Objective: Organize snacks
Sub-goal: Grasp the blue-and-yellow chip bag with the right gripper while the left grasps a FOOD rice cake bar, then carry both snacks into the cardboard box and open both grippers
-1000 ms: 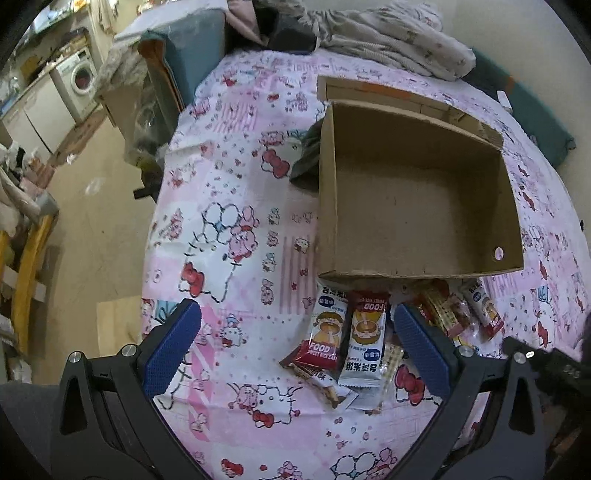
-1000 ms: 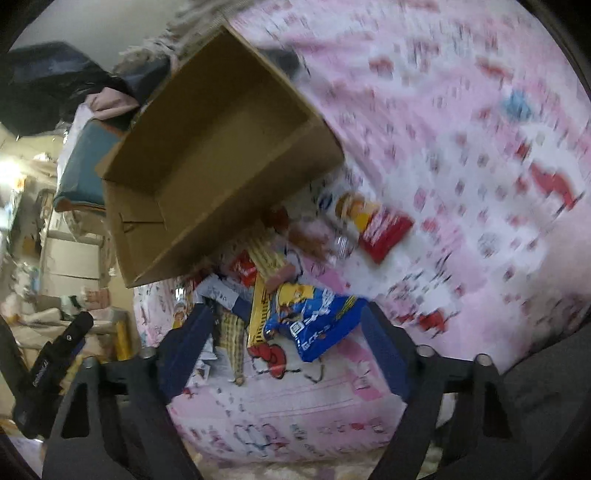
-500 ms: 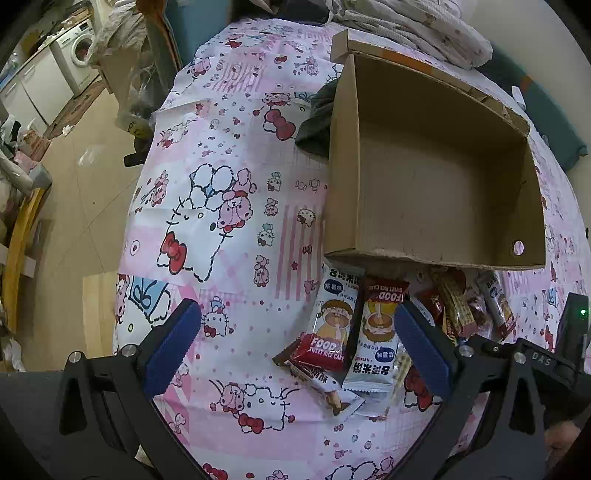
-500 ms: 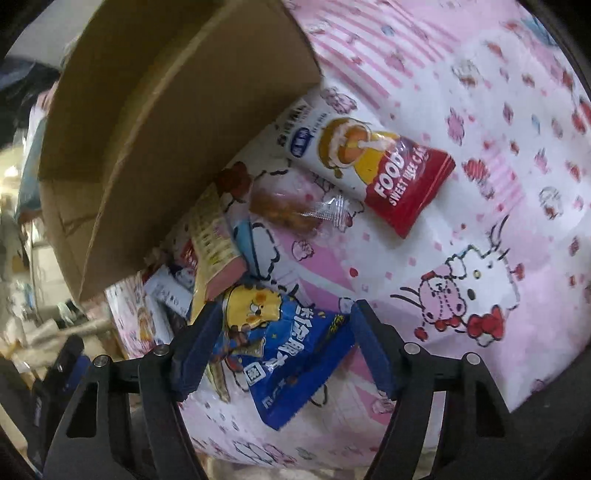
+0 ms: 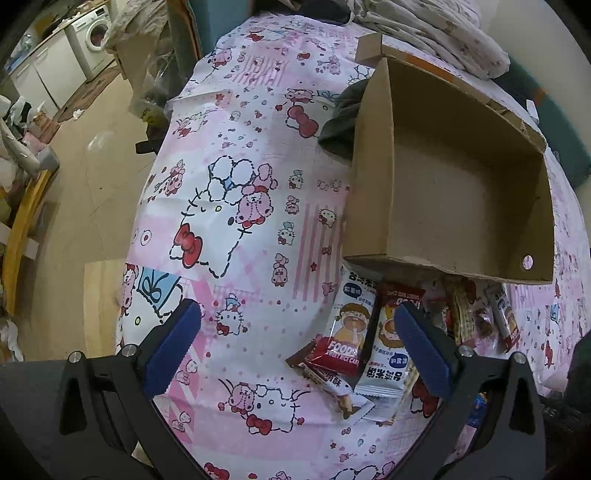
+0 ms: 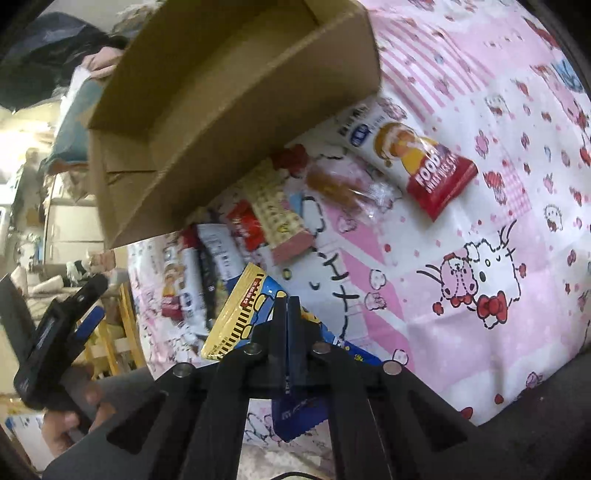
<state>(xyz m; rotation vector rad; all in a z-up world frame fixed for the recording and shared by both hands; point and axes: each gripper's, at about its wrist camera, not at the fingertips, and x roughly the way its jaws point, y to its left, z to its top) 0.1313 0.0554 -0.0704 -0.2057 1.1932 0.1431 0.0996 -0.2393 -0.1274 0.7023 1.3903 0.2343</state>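
A washing machine (image 5: 96, 27) stands far left, a dark cloth (image 5: 338, 122) lies on the pink cartoon sheet (image 5: 236, 192).

Your right gripper (image 6: 287, 306) points steeply down, pads pressed flat together at 6 o'clock in its own view. Your left gripper (image 5: 295, 341) also tilts steeply down, jaws spread wide, blue pads (image 5: 173, 345) at 7 and 5 o'clock.
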